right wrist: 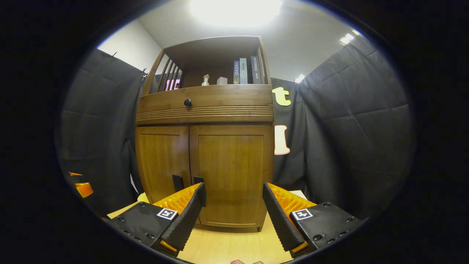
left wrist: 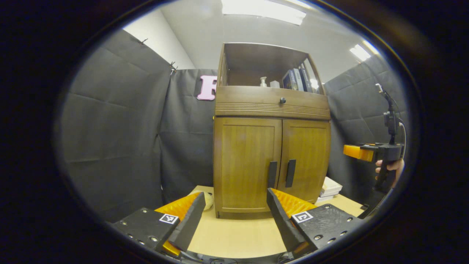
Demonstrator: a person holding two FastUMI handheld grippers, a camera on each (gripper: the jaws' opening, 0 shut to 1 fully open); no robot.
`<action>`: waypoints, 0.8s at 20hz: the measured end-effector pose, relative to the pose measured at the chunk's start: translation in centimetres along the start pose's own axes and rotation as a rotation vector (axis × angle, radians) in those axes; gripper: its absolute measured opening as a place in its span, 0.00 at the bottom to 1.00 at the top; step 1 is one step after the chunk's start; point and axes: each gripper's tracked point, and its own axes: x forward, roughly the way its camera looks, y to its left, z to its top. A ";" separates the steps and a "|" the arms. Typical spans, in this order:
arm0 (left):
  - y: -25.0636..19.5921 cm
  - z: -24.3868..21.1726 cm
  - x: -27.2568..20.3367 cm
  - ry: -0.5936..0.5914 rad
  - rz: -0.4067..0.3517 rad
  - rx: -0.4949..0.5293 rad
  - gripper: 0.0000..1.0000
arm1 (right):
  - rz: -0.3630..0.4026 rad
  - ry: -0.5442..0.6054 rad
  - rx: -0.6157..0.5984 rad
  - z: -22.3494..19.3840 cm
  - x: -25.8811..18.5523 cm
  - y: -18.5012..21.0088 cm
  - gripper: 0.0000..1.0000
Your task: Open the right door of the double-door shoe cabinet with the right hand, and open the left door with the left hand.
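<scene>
before the shut shoe cabinet (right wrist: 205, 161), both grippers' fingers (left wrist: 190, 220) (right wrist: 187, 216) spread wide, holding nothing.

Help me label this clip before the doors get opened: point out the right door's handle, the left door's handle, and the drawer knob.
right door handle (left wrist: 290, 173), left gripper view, middle of the dark vertical bar.
left door handle (left wrist: 272, 174), left gripper view, middle of its bar.
drawer knob (right wrist: 187, 102), right gripper view, centre of the round knob.

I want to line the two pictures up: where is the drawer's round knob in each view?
Left gripper view: drawer knob right of centre, above the seam between the doors.
Right gripper view: drawer knob left of centre, above the door seam.
Shared landmark: the pump bottle on the open shelf.
</scene>
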 end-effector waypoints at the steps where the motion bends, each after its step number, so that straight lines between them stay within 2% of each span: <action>1: 0.0 0.0 0.0 -0.002 0.003 -0.011 0.97 | 0.006 0.003 0.004 0.1 0.3 0.2 0.98; 10: 2.0 -2.1 -1.4 0.023 0.068 -0.038 0.96 | 0.063 -0.012 0.036 2.5 4.7 3.5 0.98; 16: 4.2 -3.7 -2.8 0.053 0.143 -0.070 0.97 | 0.114 -0.008 0.026 2.1 8.3 6.6 0.98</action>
